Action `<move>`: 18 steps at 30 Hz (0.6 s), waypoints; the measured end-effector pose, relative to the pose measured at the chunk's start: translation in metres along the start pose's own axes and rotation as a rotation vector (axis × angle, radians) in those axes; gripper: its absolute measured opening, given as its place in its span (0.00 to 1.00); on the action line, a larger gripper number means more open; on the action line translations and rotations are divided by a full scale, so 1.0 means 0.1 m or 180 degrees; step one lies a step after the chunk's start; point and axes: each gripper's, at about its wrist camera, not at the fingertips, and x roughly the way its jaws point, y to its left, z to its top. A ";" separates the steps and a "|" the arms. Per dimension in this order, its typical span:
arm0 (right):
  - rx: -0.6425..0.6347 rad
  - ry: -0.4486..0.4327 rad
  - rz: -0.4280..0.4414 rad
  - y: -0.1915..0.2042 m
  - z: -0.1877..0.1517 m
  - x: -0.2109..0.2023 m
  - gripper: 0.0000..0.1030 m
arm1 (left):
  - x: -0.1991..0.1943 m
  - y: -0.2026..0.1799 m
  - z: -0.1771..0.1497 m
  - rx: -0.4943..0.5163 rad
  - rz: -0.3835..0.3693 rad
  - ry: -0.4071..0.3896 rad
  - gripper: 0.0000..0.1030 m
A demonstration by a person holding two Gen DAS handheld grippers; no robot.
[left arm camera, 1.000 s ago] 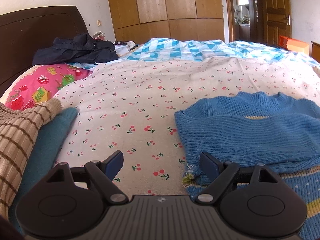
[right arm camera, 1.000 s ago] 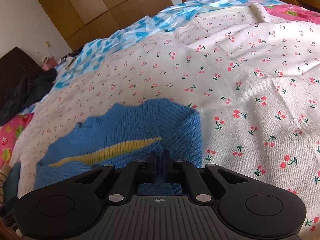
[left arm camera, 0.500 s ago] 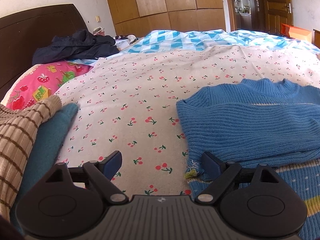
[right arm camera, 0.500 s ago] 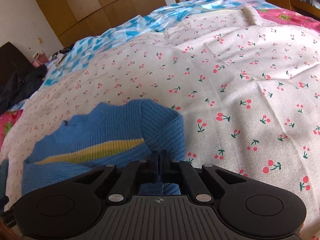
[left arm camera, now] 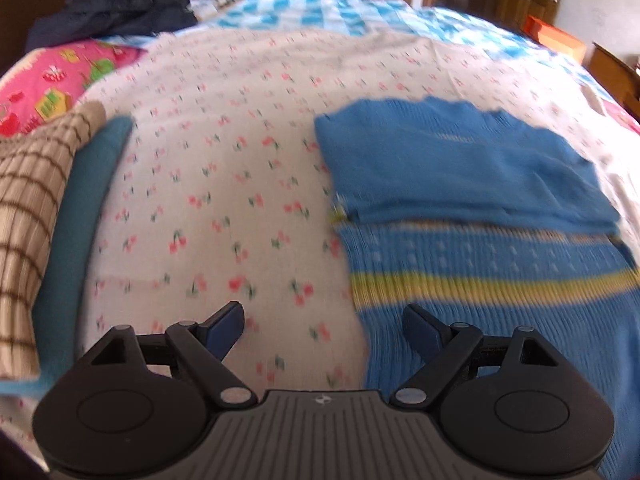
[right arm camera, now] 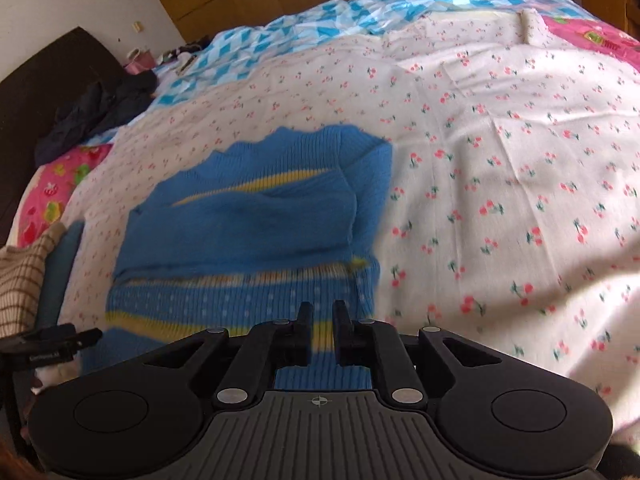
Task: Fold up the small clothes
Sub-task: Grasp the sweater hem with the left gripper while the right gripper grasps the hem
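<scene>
Cherry-printed bedding [left arm camera: 224, 184] covers a wide bed, and on it lies the blue sweater [right arm camera: 256, 220] with yellow stripes, its sleeves folded across the chest, near the bed's edge closest to the cameras. Beside it at that edge, apart from it, rests a checked beige garment [left arm camera: 28, 208] on a teal one [left arm camera: 76, 216]. The left gripper [left arm camera: 322, 326] hangs spread wide over the sweater's side edge holding nothing, while the right gripper [right arm camera: 320, 320] has just been opening, its jaws slightly parted above the striped hem with nothing pinched.
</scene>
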 end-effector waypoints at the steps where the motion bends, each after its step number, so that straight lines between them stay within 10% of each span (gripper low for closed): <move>1: 0.0027 0.0108 0.0025 -0.02 -0.08 -0.04 0.13 | -0.05 -0.01 -0.03 0.0029 -0.0026 0.0066 0.88; 18: -0.0004 0.1194 0.0088 -0.07 -0.77 -0.06 0.21 | -0.29 -0.22 -0.54 0.0395 -0.0377 0.0999 0.77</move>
